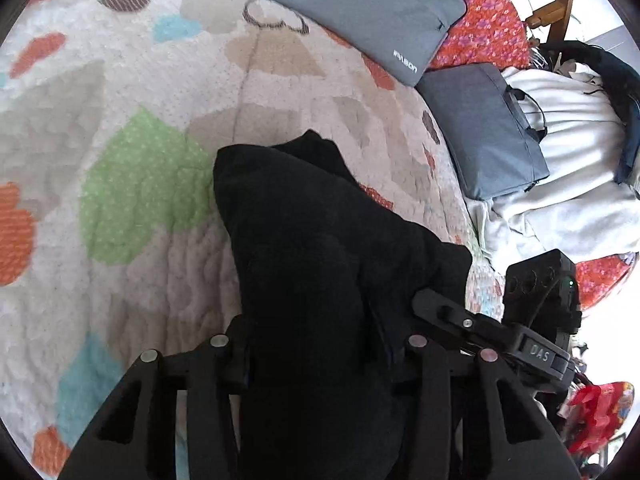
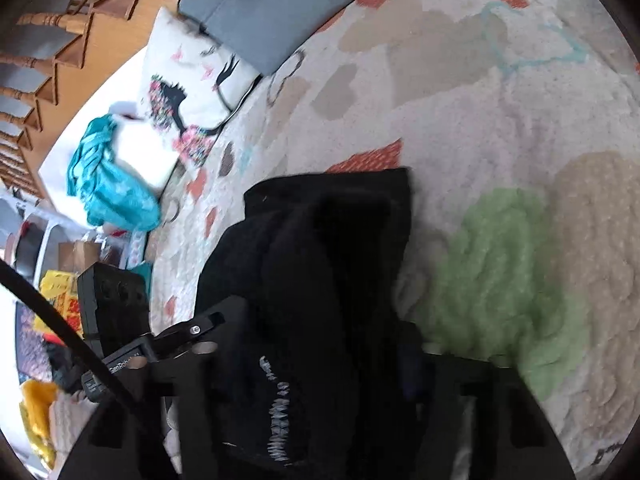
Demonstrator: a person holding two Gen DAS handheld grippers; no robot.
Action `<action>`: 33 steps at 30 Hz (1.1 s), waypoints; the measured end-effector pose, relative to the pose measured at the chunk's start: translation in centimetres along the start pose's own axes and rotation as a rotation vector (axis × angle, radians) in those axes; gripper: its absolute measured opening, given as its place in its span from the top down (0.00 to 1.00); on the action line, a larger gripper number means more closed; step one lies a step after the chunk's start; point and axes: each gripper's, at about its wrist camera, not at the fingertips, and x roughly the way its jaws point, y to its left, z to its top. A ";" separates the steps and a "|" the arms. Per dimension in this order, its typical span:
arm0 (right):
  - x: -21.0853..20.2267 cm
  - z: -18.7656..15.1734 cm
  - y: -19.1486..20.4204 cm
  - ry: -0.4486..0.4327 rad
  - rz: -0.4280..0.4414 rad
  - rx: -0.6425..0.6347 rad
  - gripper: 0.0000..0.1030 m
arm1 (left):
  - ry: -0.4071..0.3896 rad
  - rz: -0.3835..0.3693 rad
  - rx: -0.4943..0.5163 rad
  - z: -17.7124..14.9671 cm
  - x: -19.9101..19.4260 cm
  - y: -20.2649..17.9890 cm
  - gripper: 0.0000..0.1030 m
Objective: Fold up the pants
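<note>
The black pants (image 1: 304, 220) lie bunched in a narrow heap on a quilted bedspread (image 1: 140, 184). My left gripper (image 1: 320, 344) is shut on their near end, and the cloth fills the gap between its fingers. The right gripper's finger (image 1: 440, 308) pushes into the same heap from the right. In the right wrist view the pants (image 2: 320, 232) show white lettering (image 2: 280, 412) close to the lens. My right gripper (image 2: 316, 360) is shut on this bundle, with its pads buried in fabric. The left gripper's finger (image 2: 208, 320) enters from the left, close beside it.
Two grey laptop bags (image 1: 360, 8) (image 1: 484, 132) lie at the far side of the bed. A white cloth pile (image 1: 572, 140) sits to the right. A printed pillow (image 2: 192, 100) and a teal cloth (image 2: 108, 176) rest at the bed's edge, wooden stairs (image 2: 40, 60) beyond.
</note>
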 end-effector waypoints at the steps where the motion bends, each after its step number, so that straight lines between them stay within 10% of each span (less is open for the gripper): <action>1: -0.1 0.0 0.5 -0.001 -0.007 -0.014 0.55 | -0.013 0.014 0.011 -0.2 -0.4 -0.4 0.60; 21: -4.4 3.1 13.1 -0.098 0.023 -0.253 0.62 | -0.308 0.155 0.156 2.5 -12.5 -6.4 0.62; 33: -2.5 6.8 14.5 -0.096 0.035 -0.250 0.62 | -0.332 0.250 0.203 5.9 -12.8 -7.3 0.62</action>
